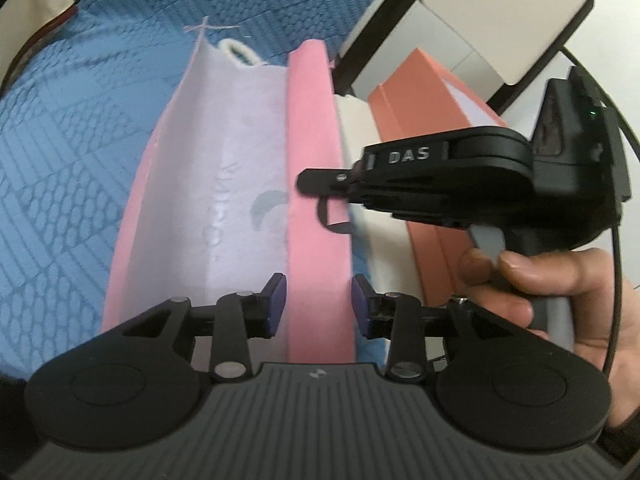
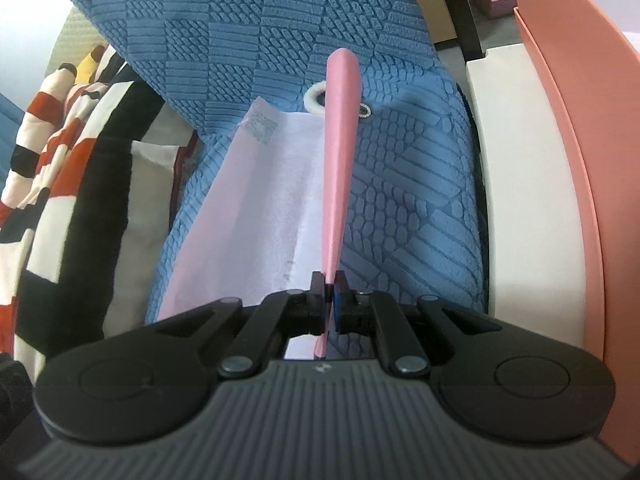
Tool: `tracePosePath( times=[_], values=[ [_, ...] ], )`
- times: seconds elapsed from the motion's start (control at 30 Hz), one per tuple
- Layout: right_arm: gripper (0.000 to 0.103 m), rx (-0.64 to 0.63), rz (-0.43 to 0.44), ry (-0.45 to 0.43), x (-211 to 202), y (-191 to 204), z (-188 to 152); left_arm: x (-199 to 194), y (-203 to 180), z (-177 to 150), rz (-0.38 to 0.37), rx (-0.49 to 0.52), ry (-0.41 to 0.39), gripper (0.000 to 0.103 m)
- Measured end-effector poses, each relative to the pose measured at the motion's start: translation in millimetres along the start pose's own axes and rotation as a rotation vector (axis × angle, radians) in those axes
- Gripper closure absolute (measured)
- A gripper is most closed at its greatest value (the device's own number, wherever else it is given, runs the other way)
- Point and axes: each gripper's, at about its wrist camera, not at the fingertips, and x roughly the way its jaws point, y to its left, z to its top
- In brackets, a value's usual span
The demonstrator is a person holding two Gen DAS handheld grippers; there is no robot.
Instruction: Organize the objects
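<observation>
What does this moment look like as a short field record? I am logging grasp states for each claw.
item: pink pouch, white lining showing
surface: blue textured fabric
right claw: shut on the pouch's pink edge
left claw: open, fingers either side of the pink edge, not gripping
beside: orange box

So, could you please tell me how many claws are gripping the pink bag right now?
1. The right claw is shut on the pink bag's raised edge. The left claw straddles that edge lower down, open and not clamping it.
</observation>
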Motion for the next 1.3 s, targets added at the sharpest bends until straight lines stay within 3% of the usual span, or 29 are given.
tracePosePath(
  times=[0.2, 0.37, 0.43, 0.57, 0.73, 0.93, 1.3],
  values=[
    [0.096, -0.005, 0.002, 0.014, -0.4, -0.4, -0.4, 9.0, -15.0, -4.3, 0.006, 0.065, 0.013, 0.06],
    [0.094, -0.005, -0.021, 0.036, 1.9, -4.4, -1.1, 25.6, -30.1, -12.9, 0.129, 0.188, 0.06, 0.061],
    [0.093, -0.004, -0.019, 0.027, 0.1, -4.7, -0.2, 27.9, -30.8, -14.3, 0.133, 0.188, 0.07, 0.064],
    [0.088, -0.019, 0.002, -0.011, -8.7, -2.3, 4.5, 25.4, -18.3, -10.3, 0.112, 0.096, 0.064, 0.081],
    [0.088, -0.028, 0.059, -0.066, -19.3, 2.9, 9.3, 19.7, 11.8, -3.4, 0.089, -0.08, 0.054, 0.092],
    [0.088, -0.066, 0.074, -0.029, -1.9, 15.5, 6.0, 19.9, 38.6, 2.2, 0.058, -0.226, 0.072, 0.094],
    [0.089, -0.12, 0.031, 0.069, 37.4, 32.7, -8.5, 21.6, 45.9, 8.2, 0.045, -0.263, 0.108, 0.093]
  ],
)
